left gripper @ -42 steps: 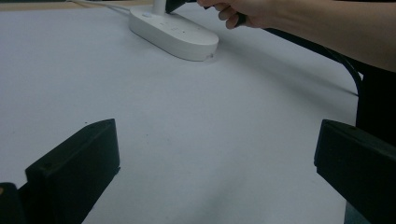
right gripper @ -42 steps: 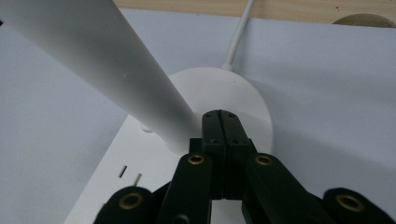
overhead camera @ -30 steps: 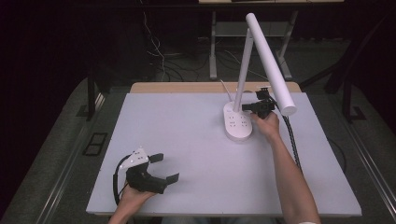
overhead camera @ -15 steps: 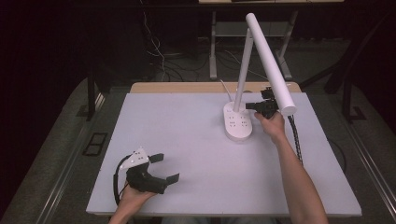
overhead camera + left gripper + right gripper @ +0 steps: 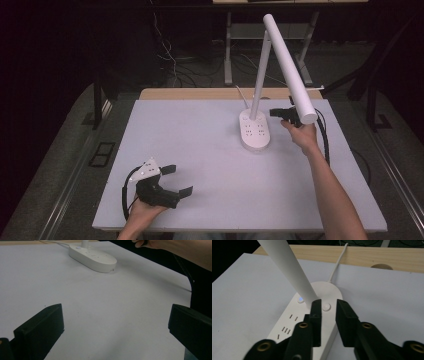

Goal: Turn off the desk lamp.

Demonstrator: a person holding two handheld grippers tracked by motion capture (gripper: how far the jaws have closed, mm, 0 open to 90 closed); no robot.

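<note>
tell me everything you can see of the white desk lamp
The white desk lamp looks like smooth matte plastic. Its long oval base sits flat on the white table at the far right; it carries socket slots, a round white button and a small blue-lit button. A slim stem rises from the base's far end, and a long tube head slants down toward the person. A white cord runs from the base's far end. The right gripper hovers by the button, its jaws slightly apart, holding nothing.

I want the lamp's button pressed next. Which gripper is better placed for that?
Right. The right gripper hangs just above the lamp base, its slightly parted jaws, which have just been opening, framing the round button. The left gripper rests open at the table's near edge, far away.
</note>
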